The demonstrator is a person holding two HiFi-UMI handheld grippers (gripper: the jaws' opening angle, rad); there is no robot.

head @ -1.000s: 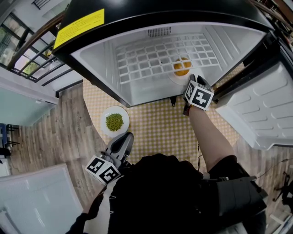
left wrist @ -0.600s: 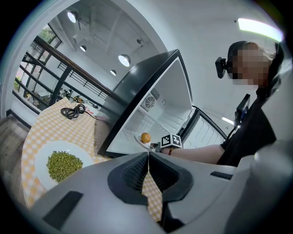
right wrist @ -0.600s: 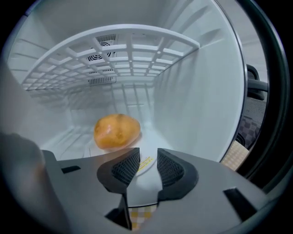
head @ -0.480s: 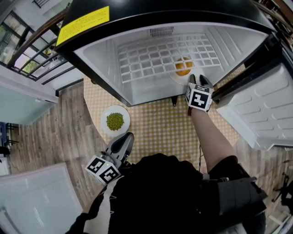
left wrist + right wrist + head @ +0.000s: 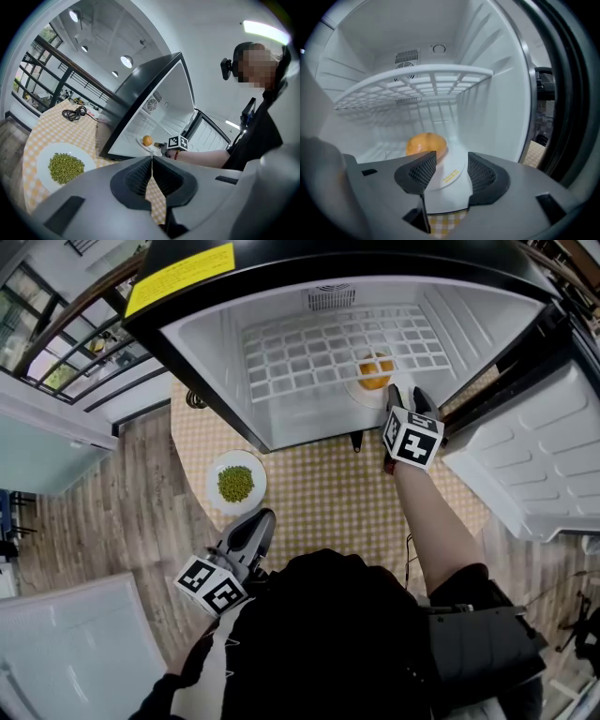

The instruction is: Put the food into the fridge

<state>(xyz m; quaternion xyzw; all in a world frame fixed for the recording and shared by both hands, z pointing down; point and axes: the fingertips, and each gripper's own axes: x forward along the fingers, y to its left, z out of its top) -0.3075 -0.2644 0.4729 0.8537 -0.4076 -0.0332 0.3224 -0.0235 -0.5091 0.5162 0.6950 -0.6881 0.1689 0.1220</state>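
Note:
An orange round food [image 5: 374,374] lies on a white plate [image 5: 359,395] on the floor of the open fridge [image 5: 281,418], under the wire shelf [image 5: 417,82]. My right gripper [image 5: 407,397] is at the fridge's mouth. Its jaws have just been opening and now stand open. The plate's near rim [image 5: 450,176] lies between them, and the pads do not touch it. The food [image 5: 425,143] sits just past the left pad. My left gripper [image 5: 255,526] is shut and empty, hovering near a plate of green beans [image 5: 235,484] on the checked tablecloth.
The fridge door [image 5: 525,456] hangs open at the right. A black cable [image 5: 75,112] lies on the table's far side, left of the fridge. The wooden floor [image 5: 103,521] shows past the round table's edge.
My right gripper's jaws have spread apart and let go of the plate's rim. The plate with the orange food stays on the fridge floor. The left gripper has not moved.

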